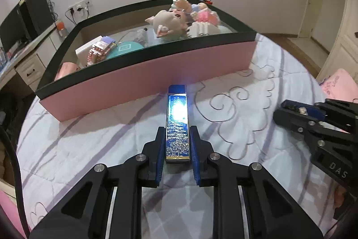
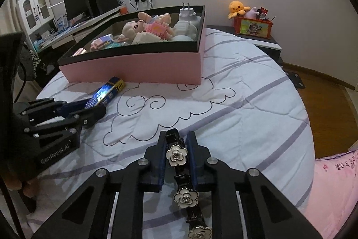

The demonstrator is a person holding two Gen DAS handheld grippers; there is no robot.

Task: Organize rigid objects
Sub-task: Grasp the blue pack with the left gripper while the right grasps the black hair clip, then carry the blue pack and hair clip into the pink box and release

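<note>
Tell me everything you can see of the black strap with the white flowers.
The black strap is a narrow, glossy band that looks like linked metal or plastic pieces. Three white flower ornaments with black edges and a small shiny centre sit along it. It runs lengthwise between the fingers of the right gripper, whose blue pads press on its sides. Its far end is at the fingertips, above the quilt; its near end leaves the picture at the bottom.

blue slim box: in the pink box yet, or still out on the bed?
Out. The blue slim box lies flat on the quilt in front of the pink box, with the left tool shut on its near end.
</note>
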